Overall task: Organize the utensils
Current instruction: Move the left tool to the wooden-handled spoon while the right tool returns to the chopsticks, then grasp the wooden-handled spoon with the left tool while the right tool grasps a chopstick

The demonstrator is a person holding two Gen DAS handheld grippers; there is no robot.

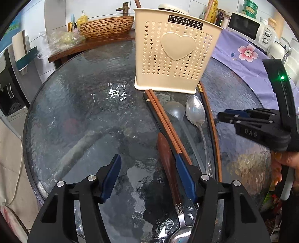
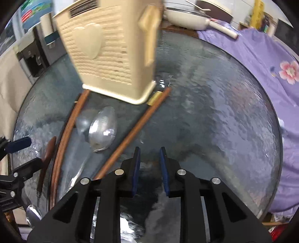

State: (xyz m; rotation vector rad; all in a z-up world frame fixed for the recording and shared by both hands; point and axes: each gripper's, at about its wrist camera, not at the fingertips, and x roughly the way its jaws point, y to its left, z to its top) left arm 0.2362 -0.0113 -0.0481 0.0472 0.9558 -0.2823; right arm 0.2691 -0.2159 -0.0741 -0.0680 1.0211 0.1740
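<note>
A cream perforated utensil holder (image 1: 173, 54) (image 2: 112, 52) stands on the round glass table (image 1: 84, 112). In front of it lie a pair of brown chopsticks (image 1: 164, 121), a clear ladle (image 1: 174, 110), a metal spoon (image 1: 195, 112) (image 2: 103, 129) and more chopsticks (image 1: 211, 121) (image 2: 134, 129). My left gripper (image 1: 147, 157) is open low over the table. A wood-handled spoon (image 1: 165, 149) lies between its fingers near the right pad, and the left pad stands clear of it. My right gripper (image 2: 150, 158) (image 1: 220, 116) is open narrowly over bare glass, just right of a chopstick.
A purple flowered cloth (image 1: 243, 52) (image 2: 261, 65) covers the right side behind the table. A wooden basin (image 1: 106, 26), a plastic bag (image 1: 61, 39) and a microwave (image 1: 248, 28) stand at the back. A cream pan (image 2: 188, 16) sits behind the holder. A hand (image 1: 280, 164) holds the right gripper.
</note>
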